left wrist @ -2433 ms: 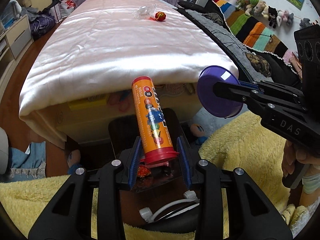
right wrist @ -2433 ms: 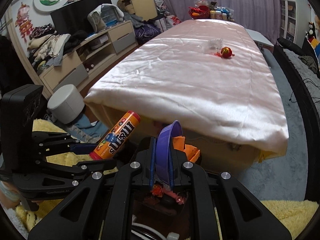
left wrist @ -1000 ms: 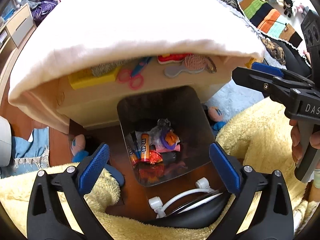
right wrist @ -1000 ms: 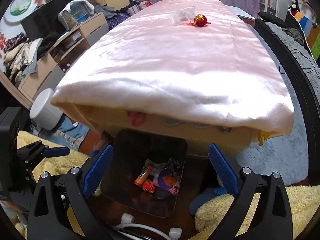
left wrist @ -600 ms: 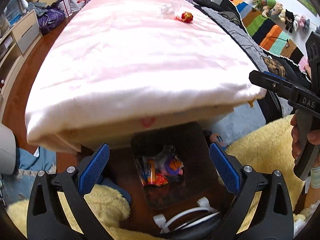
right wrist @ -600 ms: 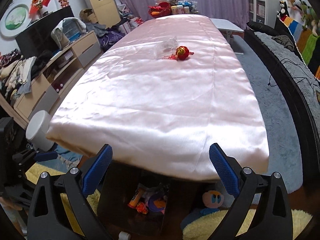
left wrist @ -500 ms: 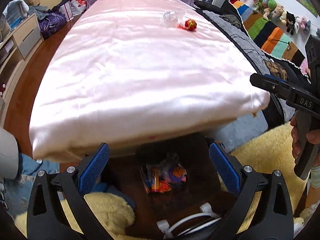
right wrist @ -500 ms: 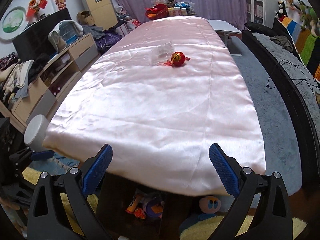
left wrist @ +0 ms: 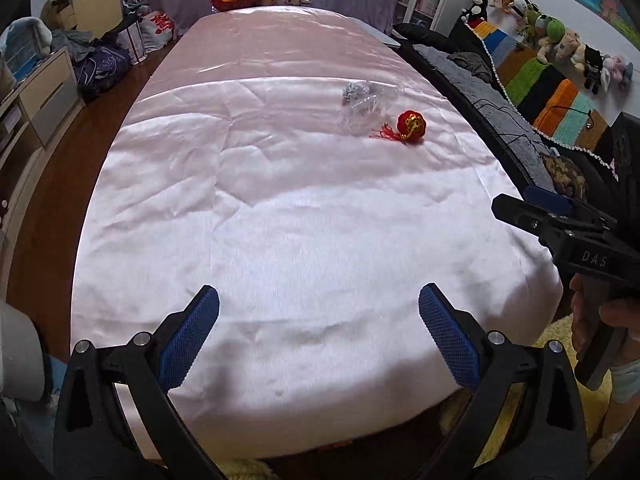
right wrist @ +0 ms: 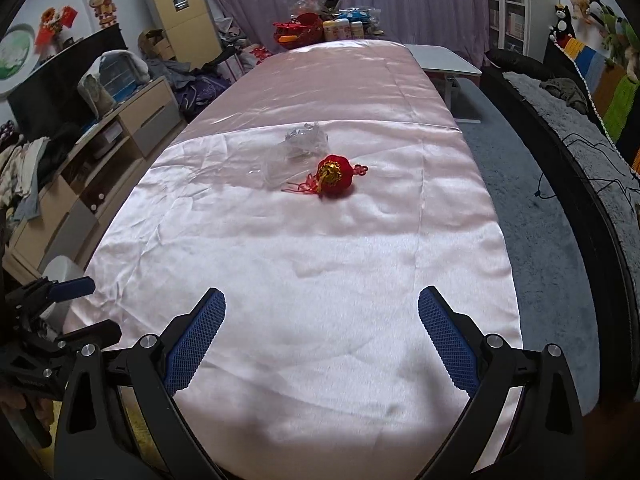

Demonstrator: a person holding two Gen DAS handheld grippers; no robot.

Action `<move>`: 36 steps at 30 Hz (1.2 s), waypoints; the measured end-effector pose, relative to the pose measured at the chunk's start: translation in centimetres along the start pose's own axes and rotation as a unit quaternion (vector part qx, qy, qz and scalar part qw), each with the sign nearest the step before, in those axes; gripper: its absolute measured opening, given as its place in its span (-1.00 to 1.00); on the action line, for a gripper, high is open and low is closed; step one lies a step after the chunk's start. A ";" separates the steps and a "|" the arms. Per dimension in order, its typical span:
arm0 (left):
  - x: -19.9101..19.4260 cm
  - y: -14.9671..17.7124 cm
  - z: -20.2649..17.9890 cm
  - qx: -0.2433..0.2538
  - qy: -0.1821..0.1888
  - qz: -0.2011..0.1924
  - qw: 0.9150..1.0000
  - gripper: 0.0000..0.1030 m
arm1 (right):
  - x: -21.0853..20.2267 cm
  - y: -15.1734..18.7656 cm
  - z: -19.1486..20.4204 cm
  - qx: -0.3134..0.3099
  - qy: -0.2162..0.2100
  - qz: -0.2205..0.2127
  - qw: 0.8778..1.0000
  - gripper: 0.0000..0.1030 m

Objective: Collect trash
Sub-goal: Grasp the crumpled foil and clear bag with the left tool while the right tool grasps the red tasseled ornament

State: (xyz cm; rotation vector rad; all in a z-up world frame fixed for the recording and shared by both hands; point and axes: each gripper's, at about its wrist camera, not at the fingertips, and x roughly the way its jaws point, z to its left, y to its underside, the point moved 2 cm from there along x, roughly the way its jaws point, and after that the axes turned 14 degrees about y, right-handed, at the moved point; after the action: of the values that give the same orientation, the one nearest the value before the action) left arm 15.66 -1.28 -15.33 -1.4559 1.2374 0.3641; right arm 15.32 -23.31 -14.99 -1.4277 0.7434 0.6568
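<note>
Both views lifted off bin, tube and purple lid gone from jaws. Left hand-held gripper (left wrist: 319, 334) and right hand-held gripper (right wrist: 322, 338) agape, empty. Red ornament (right wrist: 334, 176) and clear wrapper (right wrist: 298, 150) mid-table (right wrist: 360, 280): 12 o'clock from right, 1 o'clock from left; right nearer.

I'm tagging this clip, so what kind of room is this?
Most likely a lived-in room at home, a living room or bedroom: a long table under a pink satin cloth, stuffed toys above a striped blanket, and a low cabinet piled with clothes.
</note>
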 end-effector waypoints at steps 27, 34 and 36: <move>11.0 -13.6 1.7 0.042 0.023 0.025 0.999 0.83 | 12.1 -9.2 1.0 -0.026 -0.017 0.020 0.999 -0.33; 12.7 -15.6 0.8 0.058 0.031 0.023 0.998 0.79 | 12.3 -10.3 -0.9 -0.033 0.006 0.007 0.999 -0.36; 13.6 -16.1 0.6 0.063 0.037 0.027 0.997 0.76 | 12.4 -10.6 -1.6 -0.027 0.008 0.008 1.000 -0.36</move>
State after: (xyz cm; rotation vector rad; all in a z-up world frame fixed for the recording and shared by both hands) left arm 34.62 -10.27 -17.56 -1.3406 1.3363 0.2651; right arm 31.22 -25.86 -18.13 -1.4791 0.7559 0.6833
